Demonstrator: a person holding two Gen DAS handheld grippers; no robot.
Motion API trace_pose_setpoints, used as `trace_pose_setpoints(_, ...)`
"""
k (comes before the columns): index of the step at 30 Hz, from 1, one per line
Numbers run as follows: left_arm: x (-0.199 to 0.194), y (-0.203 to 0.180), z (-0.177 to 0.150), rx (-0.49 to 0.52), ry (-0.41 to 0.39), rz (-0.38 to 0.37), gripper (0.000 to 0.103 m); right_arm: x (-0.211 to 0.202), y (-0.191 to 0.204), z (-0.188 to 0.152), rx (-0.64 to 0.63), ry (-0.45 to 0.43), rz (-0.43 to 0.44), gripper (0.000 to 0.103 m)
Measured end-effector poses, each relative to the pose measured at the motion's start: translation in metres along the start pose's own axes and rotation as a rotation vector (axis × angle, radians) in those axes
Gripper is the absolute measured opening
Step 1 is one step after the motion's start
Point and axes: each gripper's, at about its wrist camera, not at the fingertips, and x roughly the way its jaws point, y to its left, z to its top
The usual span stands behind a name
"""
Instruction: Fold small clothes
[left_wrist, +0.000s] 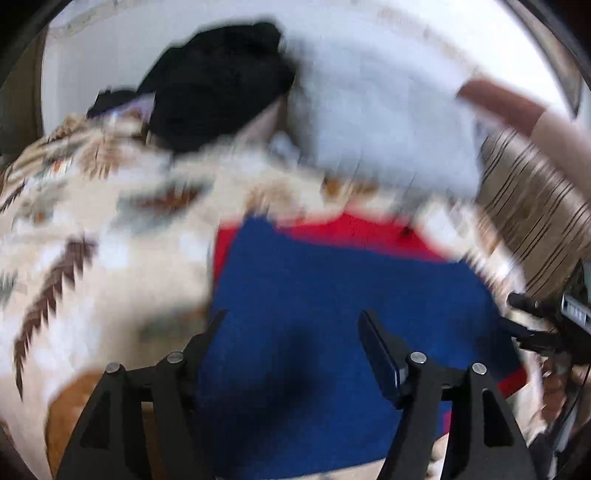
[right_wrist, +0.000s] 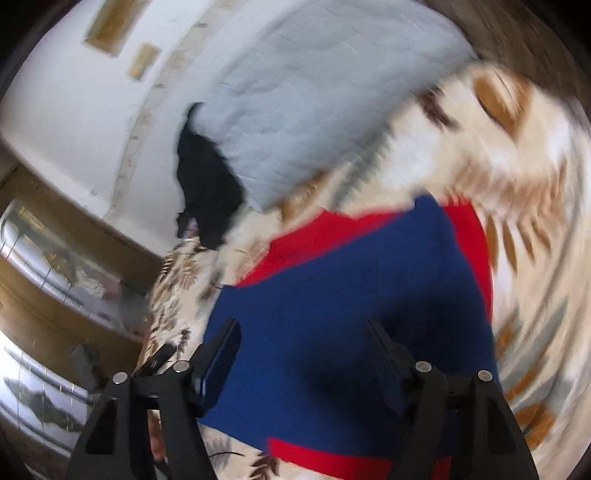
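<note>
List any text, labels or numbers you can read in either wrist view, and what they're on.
Nothing is readable.
Grey tag on the black device at the right edge of the left wrist view: it carries marks, too blurred to read.
Blue and red garment: no print or label showing.
Leaf-patterned bedspread: pattern only, no lettering.

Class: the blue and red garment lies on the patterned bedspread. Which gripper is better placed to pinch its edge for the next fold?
Probably the left gripper: its open jaws sit over the blue and red garment, whose left edge lies beside its finger. The right gripper, also open, hovers more over the middle.
</note>
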Motion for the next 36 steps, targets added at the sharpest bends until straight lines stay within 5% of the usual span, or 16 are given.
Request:
trace_pose_setpoints(2,0.024,0.001,-0.014,0.019,0.099,0.068,0.071,0.008,-0.047,-0.008,0.189,0.016,-0.084,0.069)
trace_pose_setpoints(4,0.020,-0.002,-0.020,0.053,0.056,0.096,0.071,-0.010,-0.067,-0.011,0.294,-0.035,-0.006,0.066)
trace_pose_setpoints(6,0.012,-0.003,-0.018,0.031,0.039,0.081,0.071,-0.024,-0.056,-0.006,0.266,-0.050,-0.050,0.070)
trace_pose_setpoints(10,0.008,-0.003,-0.017,-0.023,0.013,0.007,0.072,-0.031,-0.026,0.015,0.166,-0.059,0.010,0.074)
trace_pose_setpoints(15,0.026,-0.003,-0.028,0.027,0.033,0.087,0.073,0.022,-0.027,0.053,0.100,0.028,0.050,0.075)
trace_pose_setpoints(17,0.024,-0.002,-0.029,0.018,0.034,0.079,0.074,0.039,-0.064,0.066,0.175,-0.001,-0.098,0.075)
trace_pose_setpoints(19,0.024,0.001,-0.030,0.010,0.040,0.069,0.074,0.036,-0.093,0.068,0.329,-0.042,0.030,0.075)
trace_pose_setpoints(21,0.025,0.002,-0.031,0.012,0.039,0.067,0.074,0.020,-0.087,0.067,0.327,-0.076,0.020,0.075)
trace_pose_setpoints(24,0.024,0.001,-0.033,0.017,0.034,0.075,0.074,-0.010,-0.054,0.048,0.211,-0.078,0.027,0.075)
trace_pose_setpoints(28,0.012,0.002,-0.032,-0.026,0.036,0.061,0.074,-0.031,-0.023,-0.006,0.156,-0.007,0.161,0.077)
trace_pose_setpoints(32,-0.007,0.009,-0.036,-0.051,0.025,0.047,0.074,-0.023,-0.060,-0.044,0.250,0.013,0.020,0.071)
trace_pose_setpoints(36,0.000,0.030,-0.058,-0.052,0.100,0.145,0.074,-0.054,-0.046,-0.057,0.244,-0.066,0.044,0.079)
